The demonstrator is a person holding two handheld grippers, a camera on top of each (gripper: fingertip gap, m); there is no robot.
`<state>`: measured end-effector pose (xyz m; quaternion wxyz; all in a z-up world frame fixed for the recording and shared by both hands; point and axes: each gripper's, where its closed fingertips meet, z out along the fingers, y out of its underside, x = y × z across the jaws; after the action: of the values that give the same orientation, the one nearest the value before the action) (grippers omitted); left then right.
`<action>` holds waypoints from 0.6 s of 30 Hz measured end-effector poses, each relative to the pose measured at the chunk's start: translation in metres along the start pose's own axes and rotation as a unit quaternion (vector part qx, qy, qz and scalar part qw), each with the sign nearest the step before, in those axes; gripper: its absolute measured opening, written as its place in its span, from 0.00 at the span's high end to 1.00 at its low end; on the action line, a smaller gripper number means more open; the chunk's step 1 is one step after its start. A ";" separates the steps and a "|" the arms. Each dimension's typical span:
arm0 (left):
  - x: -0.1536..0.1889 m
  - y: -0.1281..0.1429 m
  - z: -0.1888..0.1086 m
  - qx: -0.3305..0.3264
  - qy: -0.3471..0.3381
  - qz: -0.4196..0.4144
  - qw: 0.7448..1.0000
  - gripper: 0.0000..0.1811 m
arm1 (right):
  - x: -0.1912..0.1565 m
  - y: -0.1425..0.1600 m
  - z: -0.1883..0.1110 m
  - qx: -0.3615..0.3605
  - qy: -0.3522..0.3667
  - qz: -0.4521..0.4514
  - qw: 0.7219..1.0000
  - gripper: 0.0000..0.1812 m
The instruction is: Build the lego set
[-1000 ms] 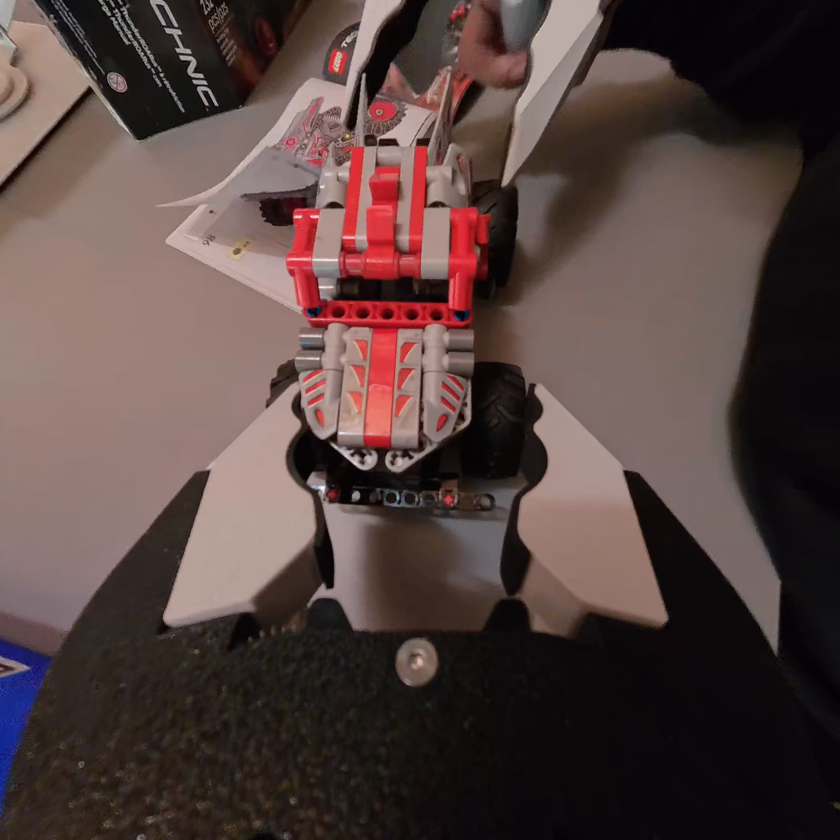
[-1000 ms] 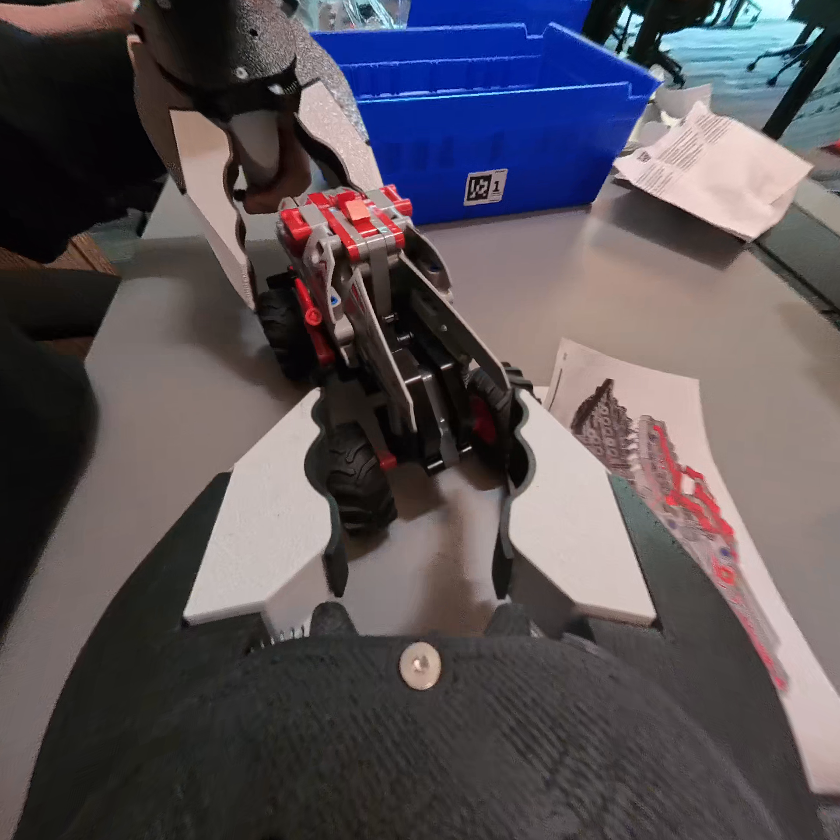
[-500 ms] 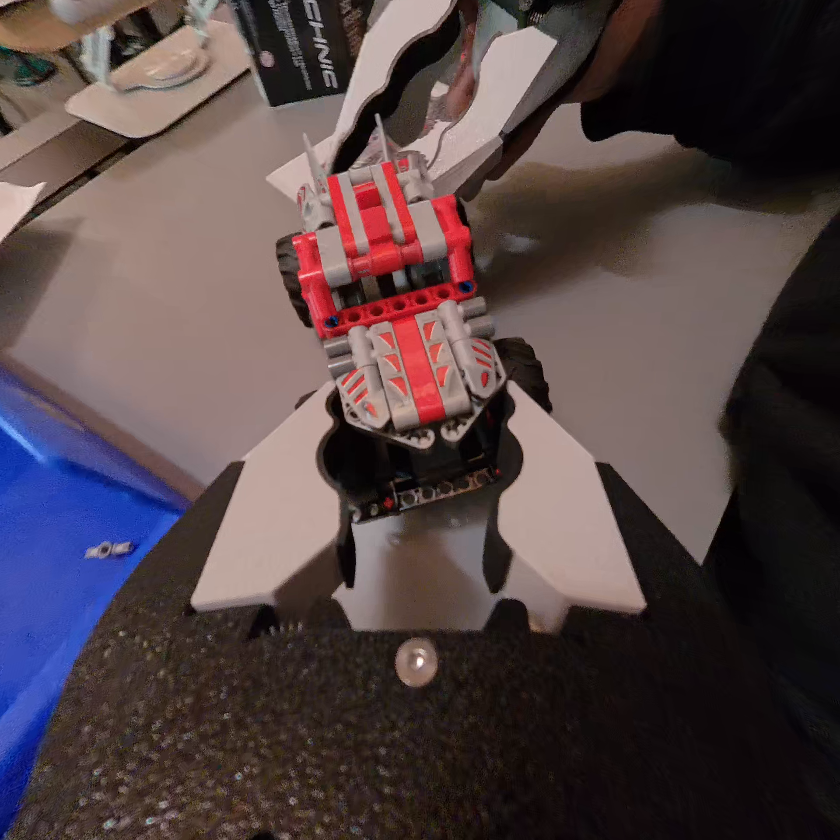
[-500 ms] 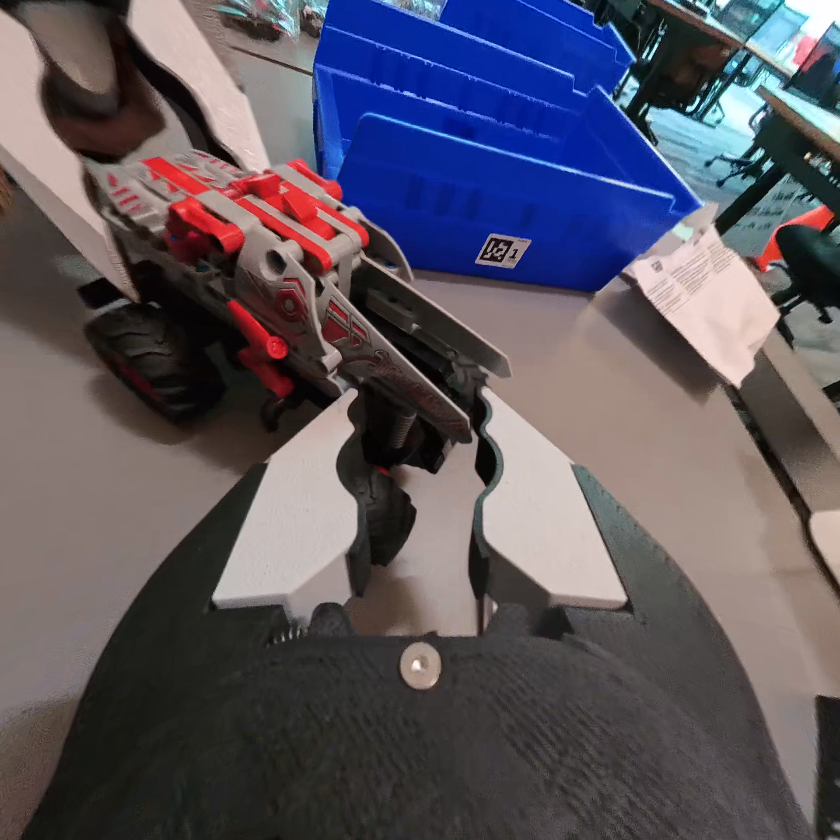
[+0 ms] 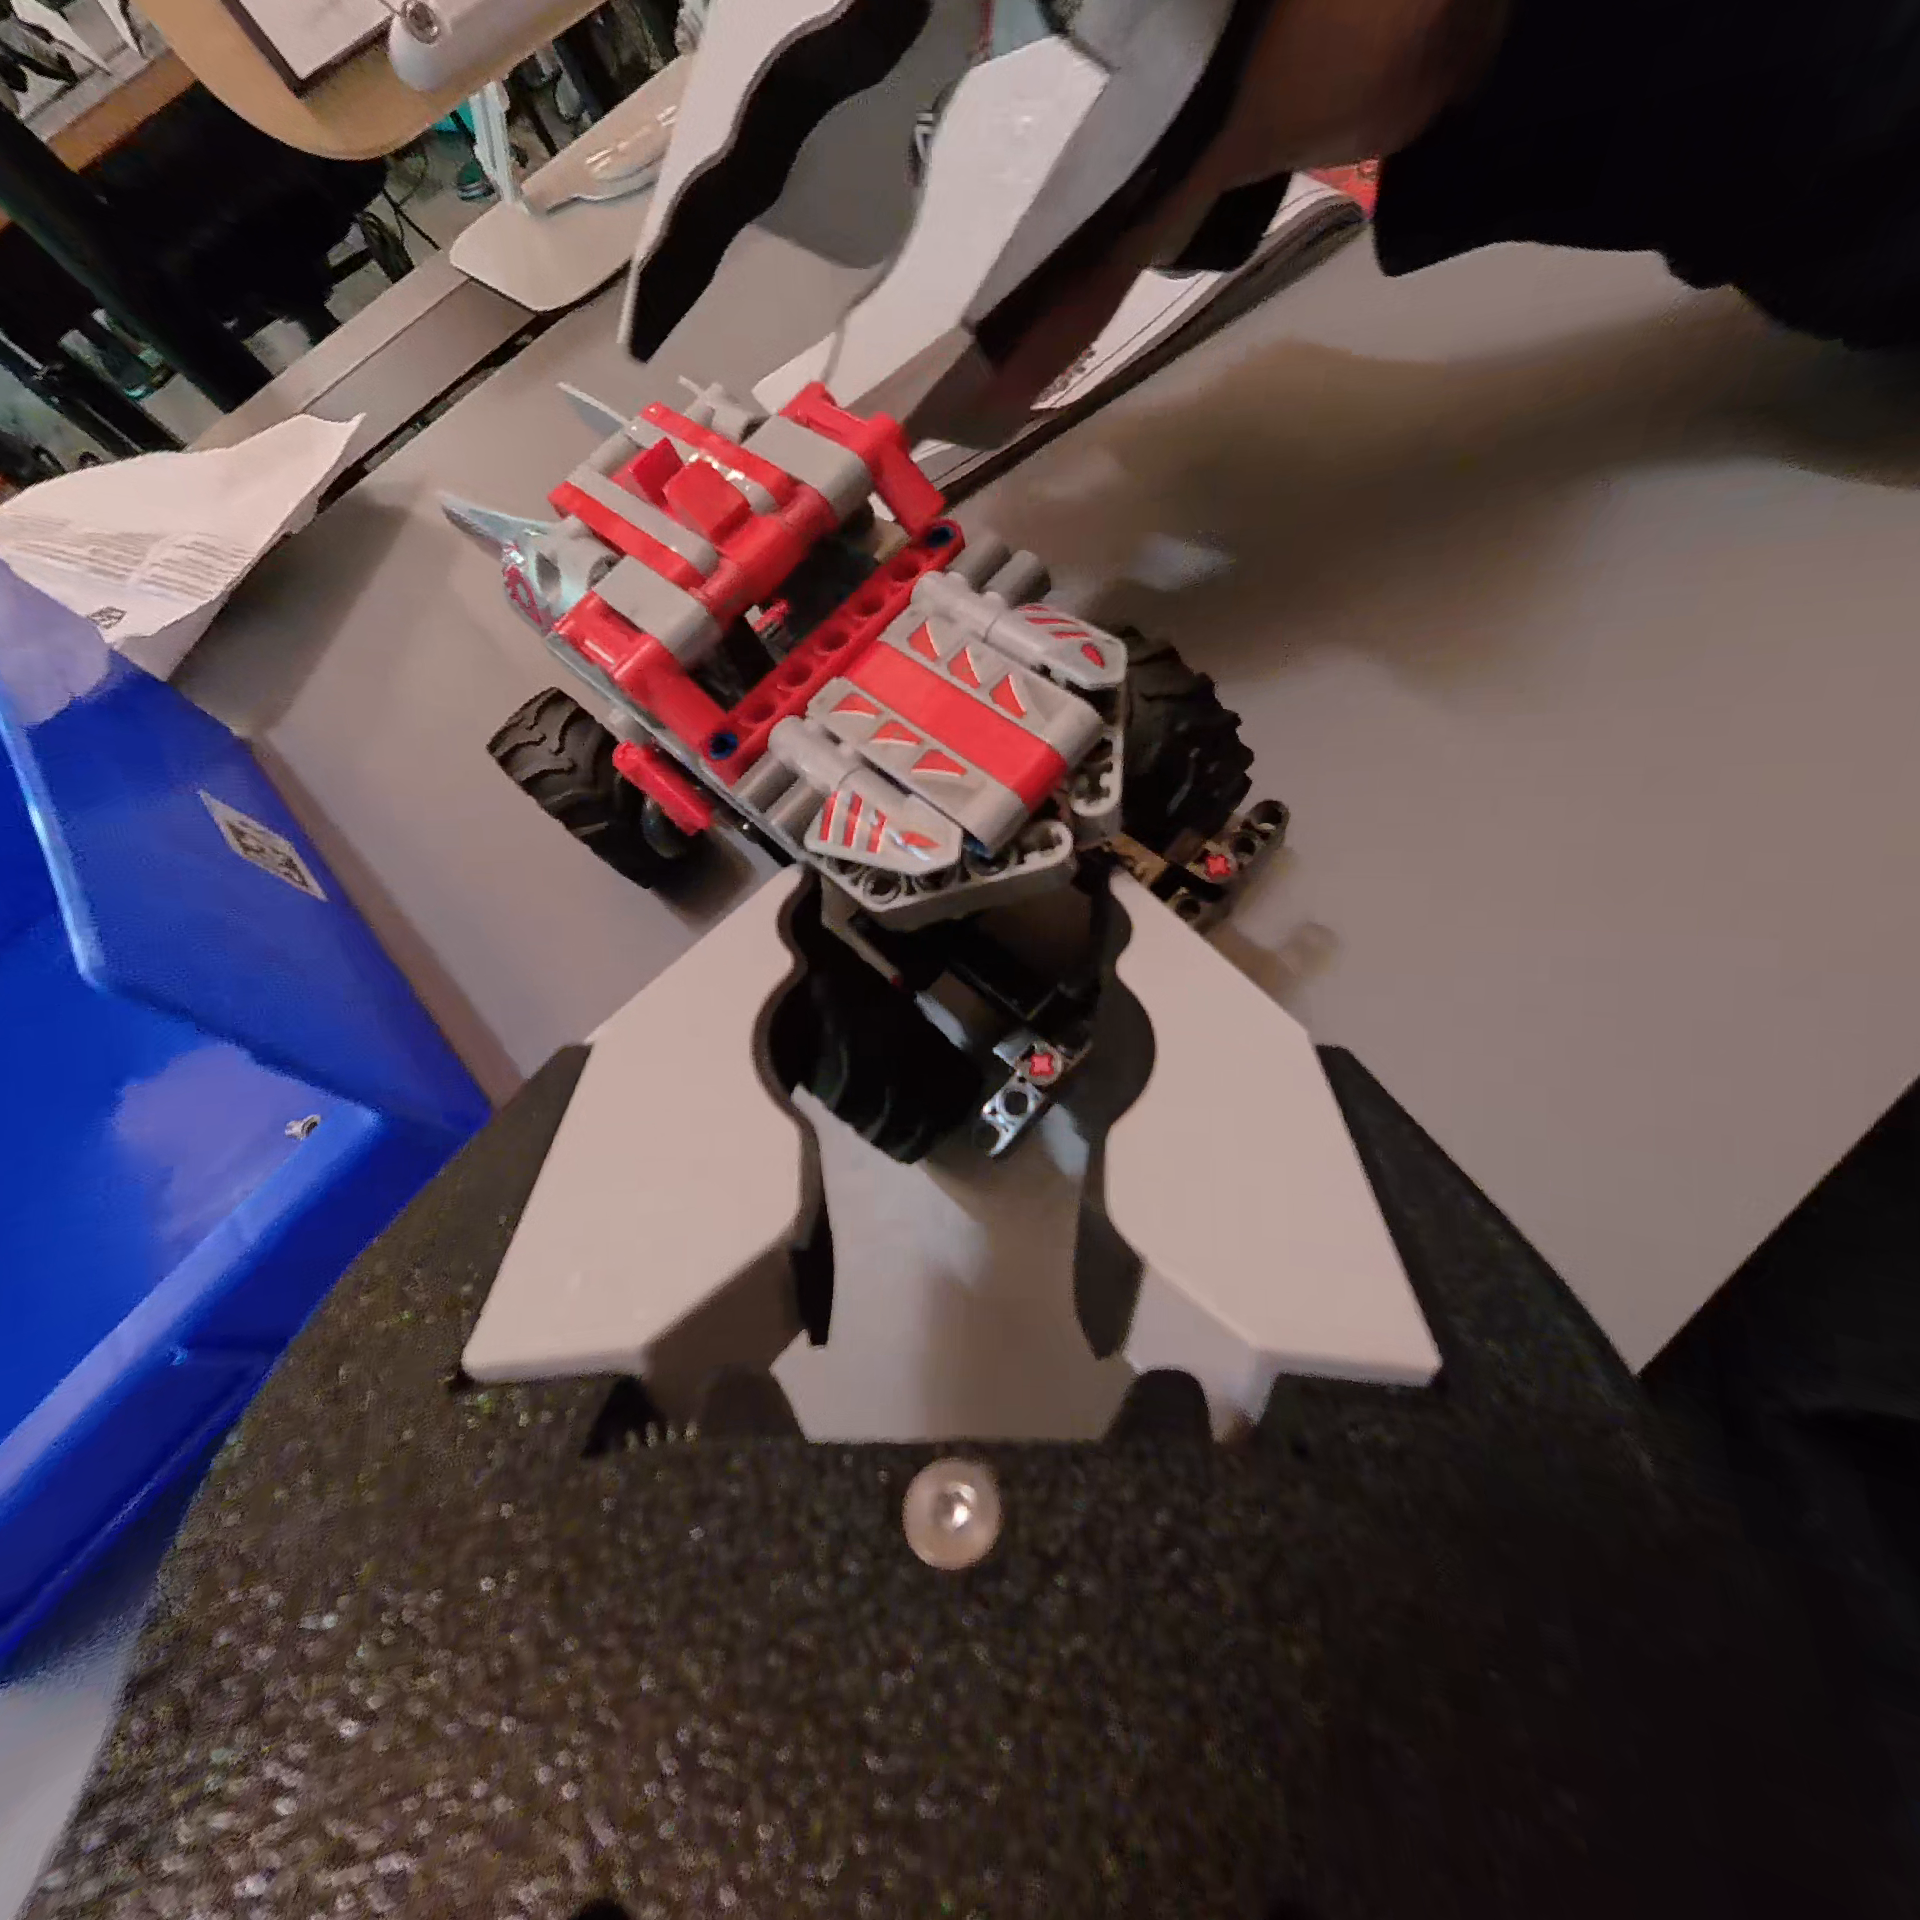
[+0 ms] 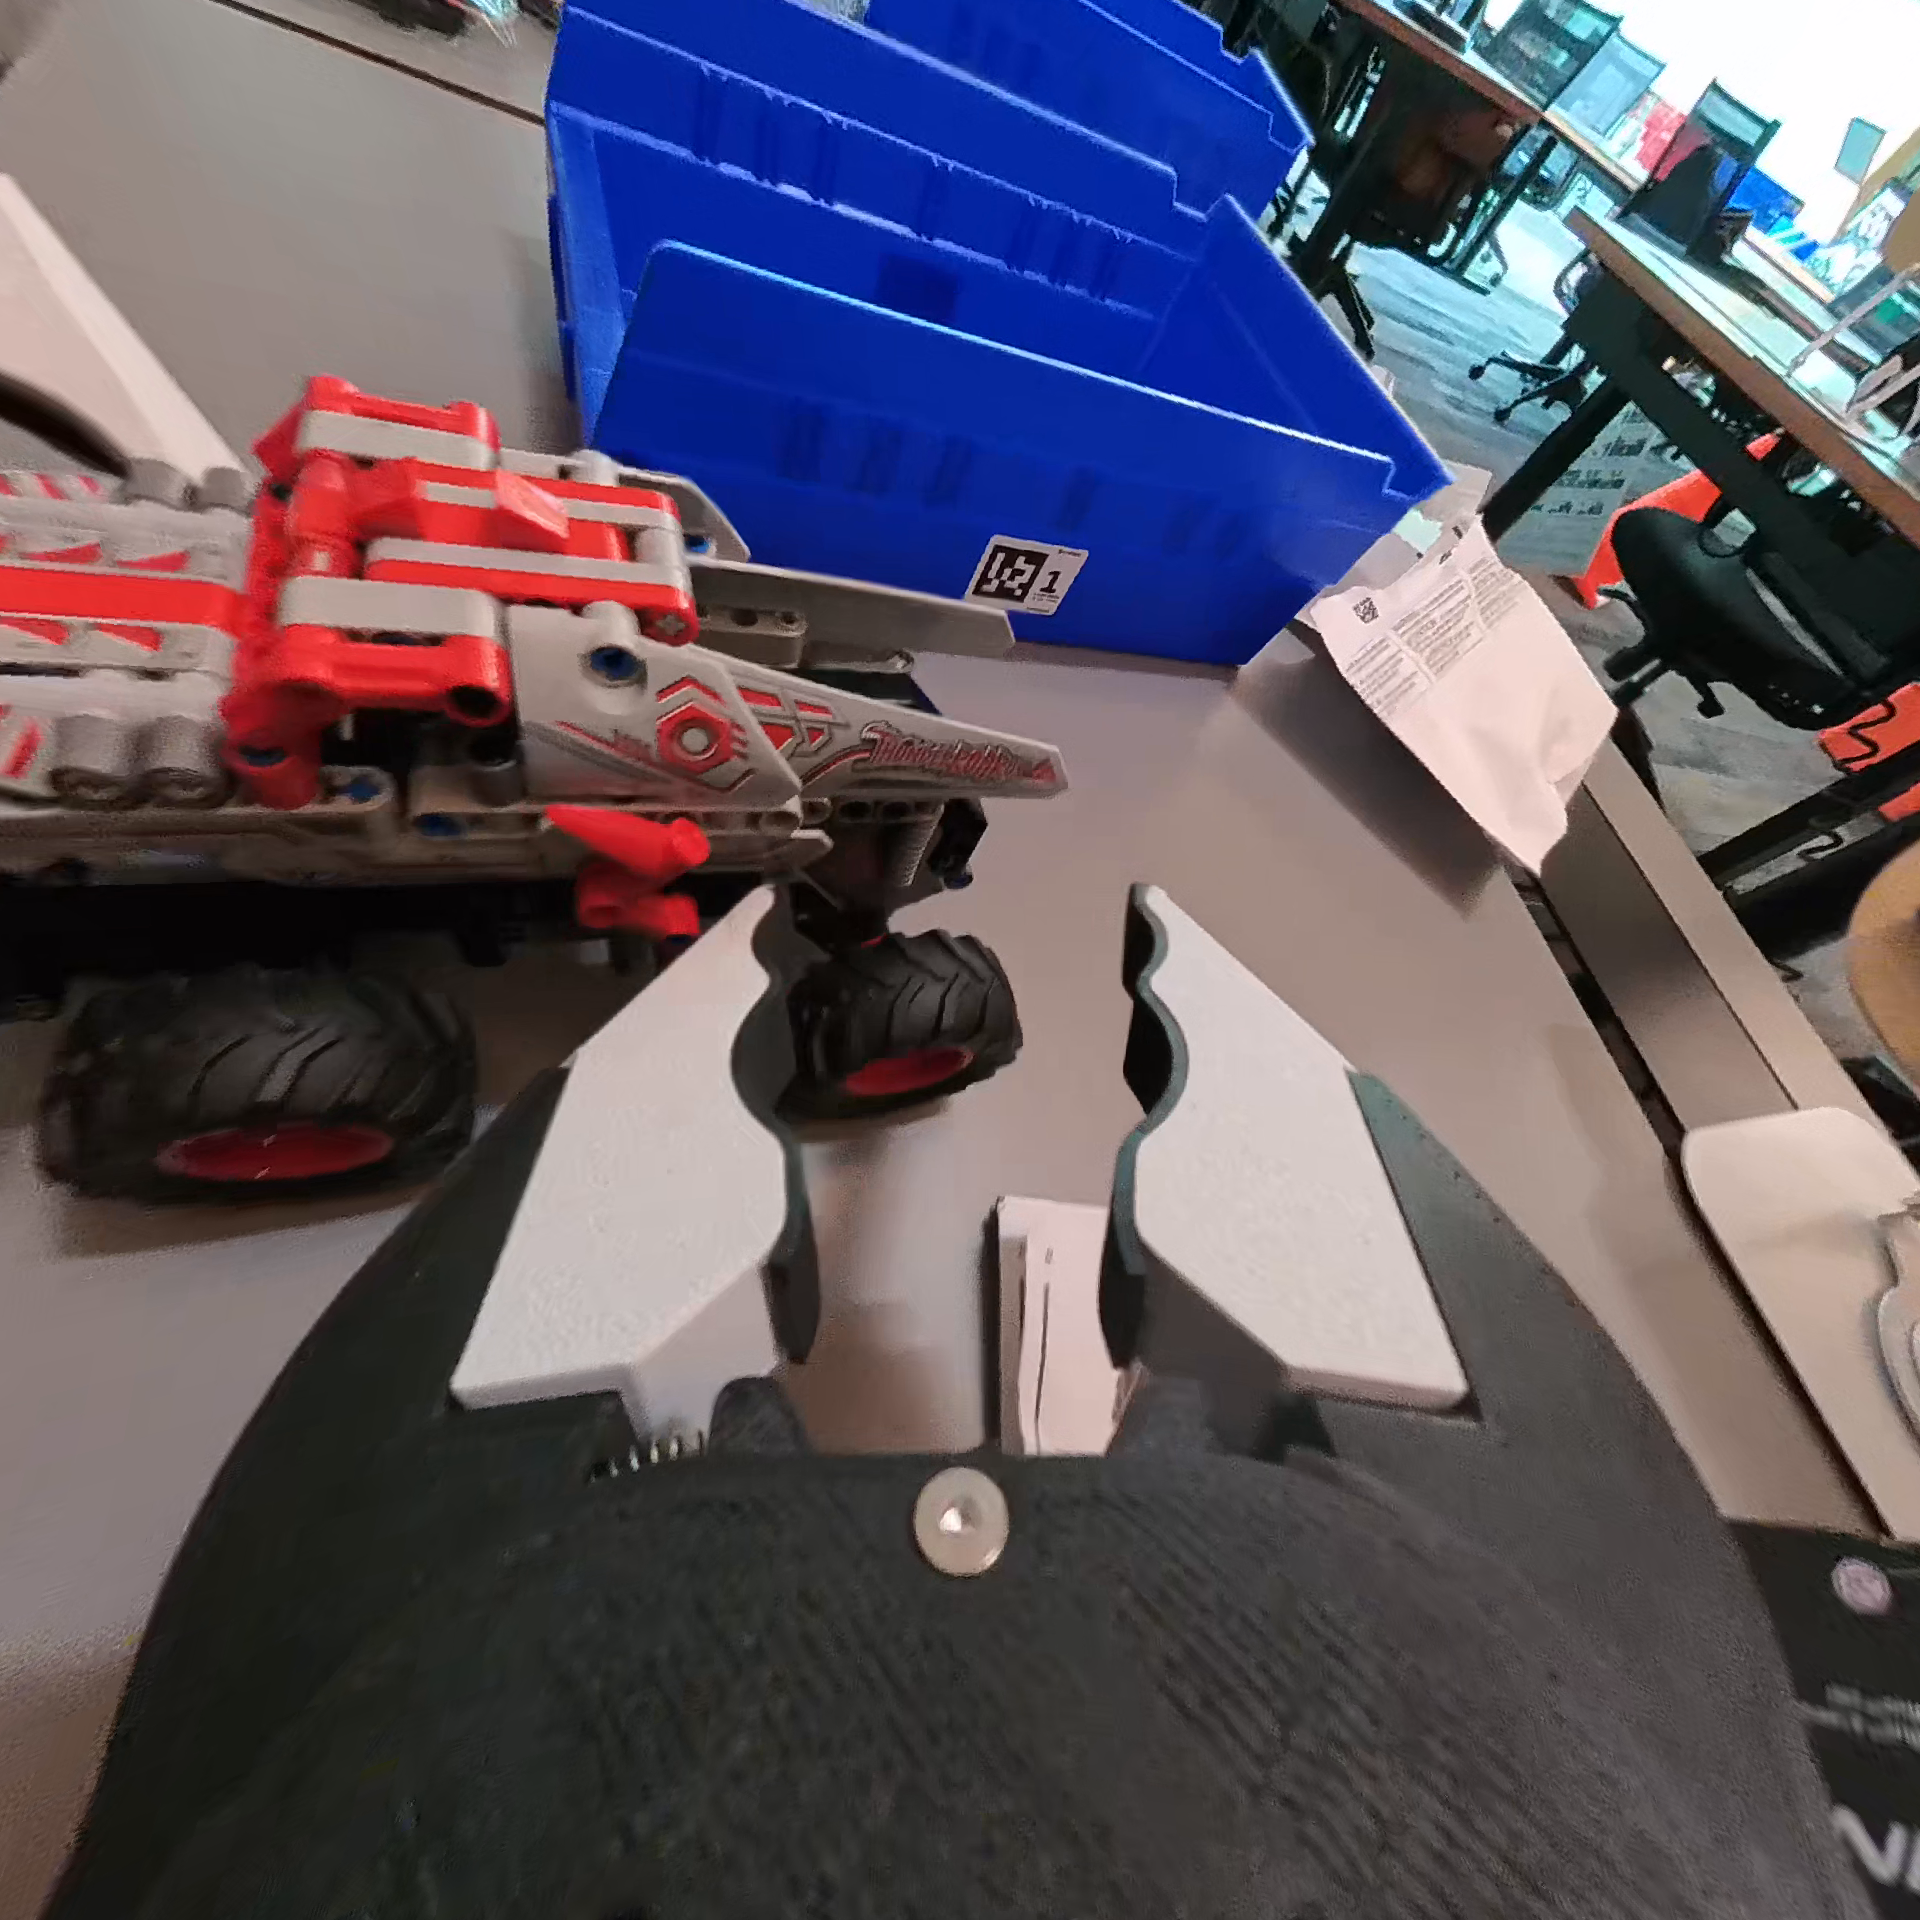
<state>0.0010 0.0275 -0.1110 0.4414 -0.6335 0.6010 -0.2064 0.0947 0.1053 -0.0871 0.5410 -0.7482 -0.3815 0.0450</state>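
the red and grey lego truck with black knobbly tyres (image 5: 831, 665) stands on the grey bench (image 5: 1558, 727), wheels down, and looks close to finished: spiked side panels, striped hood, roll cage in place. the step in hand seems to be turning or setting down the built model. the left tool (image 5: 951, 935) has its jaws about the truck's front end, over a tyre and the black bumper beam; whether it truly pinches, i cannot tell. the right tool (image 6: 951, 935) hangs wide apart and empty just beside the rear wheel (image 6: 904, 1023). next likely calls for checking for missing parts. a blue plastic bin (image 6: 987, 416) sits just beyond.
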 end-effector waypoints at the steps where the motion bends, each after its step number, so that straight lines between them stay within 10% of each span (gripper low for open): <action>1: -0.002 -0.002 -0.003 0.001 -0.010 -0.001 1.000 0.71 | 0.000 0.000 -0.007 0.001 0.003 0.008 1.000 0.65; 8: -0.034 -0.024 -0.049 0.032 -0.084 -0.066 0.994 0.55 | 0.040 0.033 -0.102 -0.045 0.147 0.076 0.985 0.53; 18: -0.076 -0.101 -0.078 0.143 -0.163 -0.106 0.971 0.30 | 0.057 0.071 -0.277 -0.124 0.422 0.155 0.885 0.45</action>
<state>-0.0164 0.0635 0.0318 0.5949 -0.6489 0.4149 -0.2299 0.3053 -0.0833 -0.0137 0.5397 -0.8071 0.0009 -0.2393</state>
